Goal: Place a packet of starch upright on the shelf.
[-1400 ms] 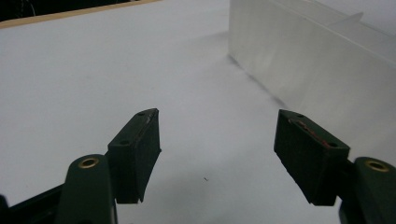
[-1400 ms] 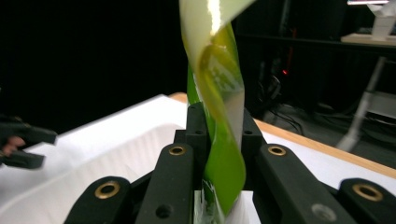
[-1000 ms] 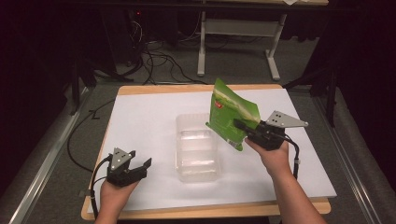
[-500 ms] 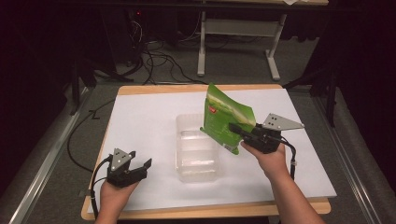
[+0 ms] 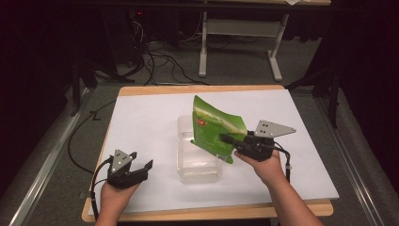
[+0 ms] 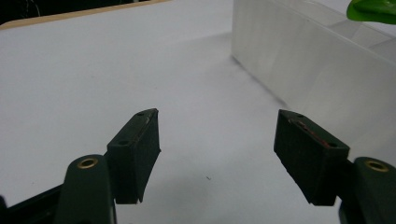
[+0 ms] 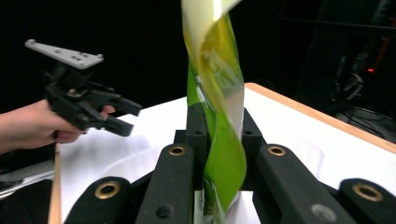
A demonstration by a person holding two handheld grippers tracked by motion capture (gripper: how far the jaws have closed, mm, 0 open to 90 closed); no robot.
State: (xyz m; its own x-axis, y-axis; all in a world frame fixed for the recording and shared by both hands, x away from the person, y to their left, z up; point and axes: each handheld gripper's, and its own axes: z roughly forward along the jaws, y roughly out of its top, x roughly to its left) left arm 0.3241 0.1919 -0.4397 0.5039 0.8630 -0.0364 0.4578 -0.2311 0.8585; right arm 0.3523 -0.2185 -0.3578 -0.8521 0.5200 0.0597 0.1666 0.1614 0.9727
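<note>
A green snack bag [image 5: 217, 130] hangs tilted above the right side of a clear plastic box [image 5: 194, 162] at the table's middle. My right gripper [image 5: 227, 139] is shut on the bag's edge; in the right gripper view the bag [image 7: 218, 107] rises twisted between the two jaws of my right gripper [image 7: 219, 126]. My left gripper [image 5: 141, 164] rests low at the front left, open, with nothing between its jaws. The left gripper view shows the left gripper [image 6: 217, 135] spread over bare white surface, the clear plastic box's wall [image 6: 299, 65] to the right.
A white sheet [image 5: 141, 122] covers the wooden table [image 5: 197, 88]. Cables [image 5: 75, 141] trail off the left edge. A grey desk frame [image 5: 240, 28] stands on the floor beyond the far edge.
My right gripper has carried the bag leftward and lower, over the clear box, and the bag has tilted. The left gripper has stayed put.
</note>
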